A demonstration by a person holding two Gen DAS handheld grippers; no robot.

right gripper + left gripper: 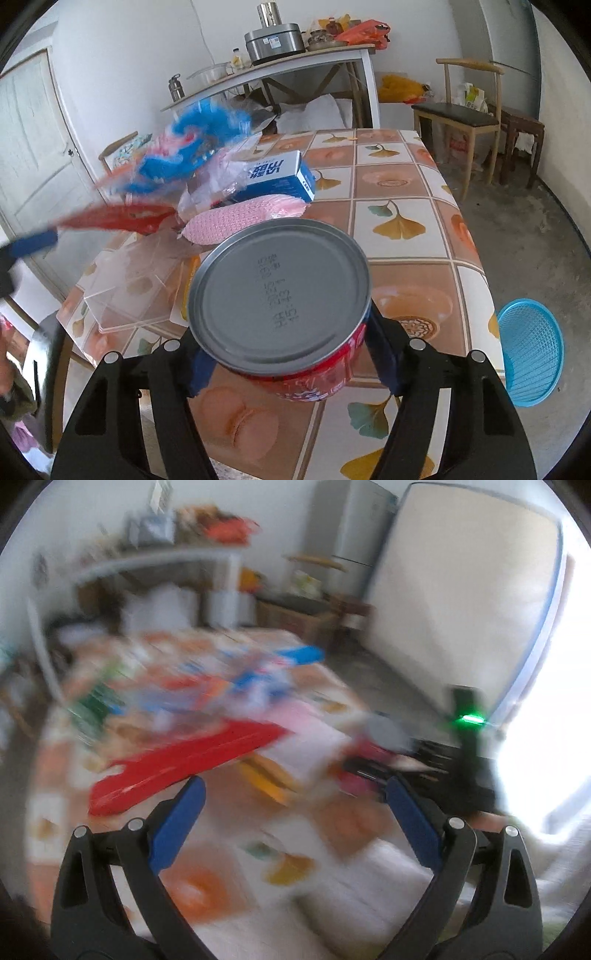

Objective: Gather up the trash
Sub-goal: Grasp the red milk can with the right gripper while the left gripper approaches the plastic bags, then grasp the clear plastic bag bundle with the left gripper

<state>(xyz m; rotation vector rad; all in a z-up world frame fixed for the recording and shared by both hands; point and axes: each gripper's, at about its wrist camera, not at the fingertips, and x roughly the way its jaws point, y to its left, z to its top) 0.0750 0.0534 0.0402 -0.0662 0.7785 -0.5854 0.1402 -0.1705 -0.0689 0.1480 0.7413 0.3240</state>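
the can [284, 299], red-labelled with a plain grey metal end turned toward the right wrist camera, sits between the blue pads of the right tool [291, 363], low over the tiled worktop [402, 221]. the pads meet its round wall on both sides, so i judge it held, tilted with that end facing up and back. no earlier view is there to compare.

it looks stiff, and the label glossy, so i would expect it to slip or roll in the pads if the hold is loose. whether it is full or empty i cannot tell, so its weight stays a guess. the round wall, gripped across the widest part, seems the right place to take it; the flat end offers nothing to pinch.

behind it lie a pink knitted piece [243, 219], a blue and white carton [277, 173], clear plastic sheeting [133, 280] and blurred red and blue wrappers [192, 140]. a blue mesh basket [532, 350] stands on the floor just beside the worktop's right edge, a likely place for the trash.

the left tool [295, 805] hangs with its jaws wide and nothing between them, above a very blurred worktop where a red wrapper [184, 764] lies near its left pad.
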